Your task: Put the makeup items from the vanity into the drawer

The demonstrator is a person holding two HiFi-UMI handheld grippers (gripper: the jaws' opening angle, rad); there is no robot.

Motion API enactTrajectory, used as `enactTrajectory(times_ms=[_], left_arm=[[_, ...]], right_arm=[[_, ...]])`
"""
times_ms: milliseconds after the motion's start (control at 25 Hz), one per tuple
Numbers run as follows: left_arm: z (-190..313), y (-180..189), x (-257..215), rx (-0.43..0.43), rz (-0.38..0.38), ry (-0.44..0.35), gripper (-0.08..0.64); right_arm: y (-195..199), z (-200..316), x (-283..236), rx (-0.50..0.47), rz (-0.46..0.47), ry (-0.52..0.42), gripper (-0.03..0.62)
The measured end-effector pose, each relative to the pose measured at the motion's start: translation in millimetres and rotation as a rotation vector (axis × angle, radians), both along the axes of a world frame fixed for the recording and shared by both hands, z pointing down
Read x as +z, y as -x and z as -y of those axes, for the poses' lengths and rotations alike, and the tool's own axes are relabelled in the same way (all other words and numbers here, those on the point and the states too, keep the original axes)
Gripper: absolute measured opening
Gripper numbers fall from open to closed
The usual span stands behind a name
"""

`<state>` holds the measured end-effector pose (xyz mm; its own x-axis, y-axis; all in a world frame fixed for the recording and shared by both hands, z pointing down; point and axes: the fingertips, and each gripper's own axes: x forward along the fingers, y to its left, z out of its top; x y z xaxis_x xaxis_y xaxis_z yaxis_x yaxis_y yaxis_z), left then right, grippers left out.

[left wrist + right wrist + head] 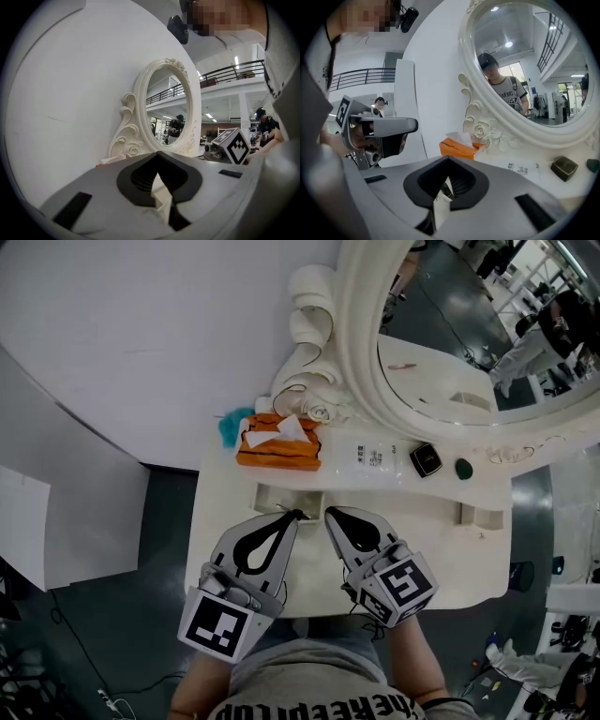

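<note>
Makeup items lie at the back of the bench (441, 559), along the foot of the mirror (361, 371): a clear packet (373, 457), a black compact (426, 459) and a dark green piece (463, 468), all well apart from both tools. An orange tissue box (277, 448) stands to their left. In front of it a long recess, which looks like the open drawer (289, 497), shows pale inside, with nothing plainly in it.

The left tool (292, 515) and the right tool (328, 512) sit side by side at the front edge of that drawer, tips pointing at it. Both are closed, their tips meeting. Through the gap behind the right tool's tips a thin, pale sliver shows, too small to name, so whether it carries anything cannot be told.

The step in hand seems to be the one at the drawer itself, with the visible items not yet moved. The next move calls for a reach past the drawer to the back row, jaws spread first, likely the right tool going for the compact, the nearest solid piece.
</note>
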<state>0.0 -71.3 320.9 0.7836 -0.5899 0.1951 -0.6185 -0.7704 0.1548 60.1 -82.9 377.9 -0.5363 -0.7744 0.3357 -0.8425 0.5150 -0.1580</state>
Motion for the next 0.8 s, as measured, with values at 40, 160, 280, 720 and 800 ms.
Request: enactTrajectory(times_ms=[40,160,280,720,800], left_arm=[[-1.0,-4.5,-1.0,0.010,-0.001,-0.002,0.015],[-4.6,-18.5,-4.0,0.039,-0.005,-0.008,0.015],[-8.6,-34.3,-6.6,0.079,-0.011,-0.018,0.015],[-30.0,-84.6,-15.8,0.212,-0.010,-0.043,0.014],[-34.1,-92.5,-17.6,0.231,-0.009,-0.045,0.015]], right_arm=[[-2.9,-1.8,-5.4,0.005,0.007,-0.010,0.012],[-12.9,-7.8,-19.6,0.024,0.023,-0.043,0.012],[-24.5,-14.8,-31.9,0.052,0.036,-0.076,0.012],[-66.8,-43.1,-64.9,0.150,0.067,-0.161,0.011],[-74.2,-48.2,-71.5,0.165,0.077,-0.178,0.011]])
